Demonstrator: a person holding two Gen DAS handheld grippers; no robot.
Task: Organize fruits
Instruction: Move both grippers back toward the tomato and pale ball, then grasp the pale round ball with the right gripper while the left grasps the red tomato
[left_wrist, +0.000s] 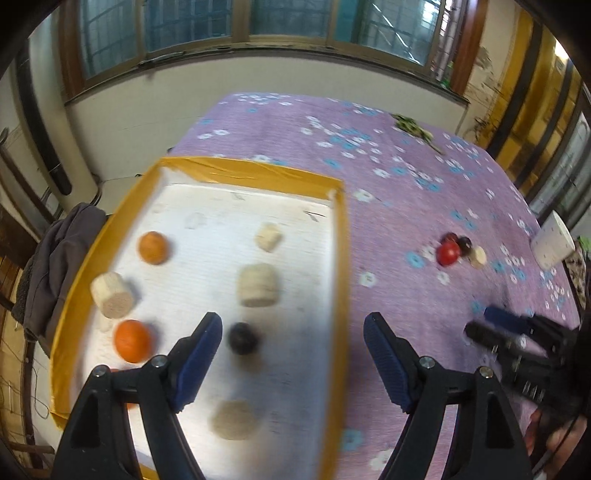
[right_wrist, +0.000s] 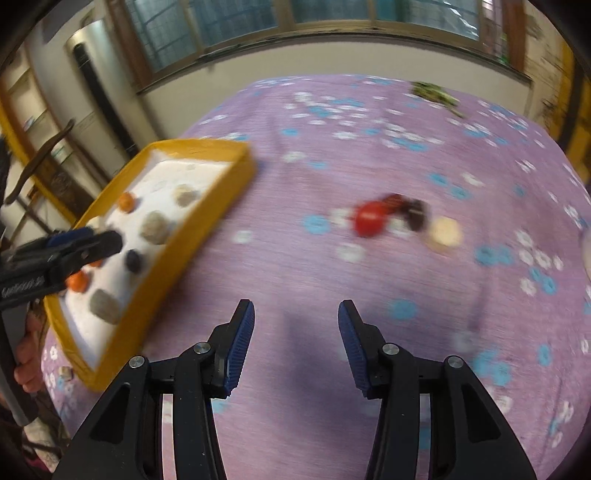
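over the tray (left_wrist: 341, 258), left gripper (left_wrist: 293, 354) gapes above a dark fruit (left_wrist: 242, 338).

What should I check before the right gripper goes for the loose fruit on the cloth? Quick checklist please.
1. Right gripper empty, jaws apart: ok.
2. Left gripper empty, jaws apart over the tray: ok.
3. Red fruit free to grasp: not ok, dark fruits crowd it on its far right side.
4. Path across the purple cloth to the cluster clear: ok.
5. Free space in the tray for more pieces: ok, bare white floor between the items.
6. Exact fruit outline: cannot tell, right wrist view is motion-blurred.
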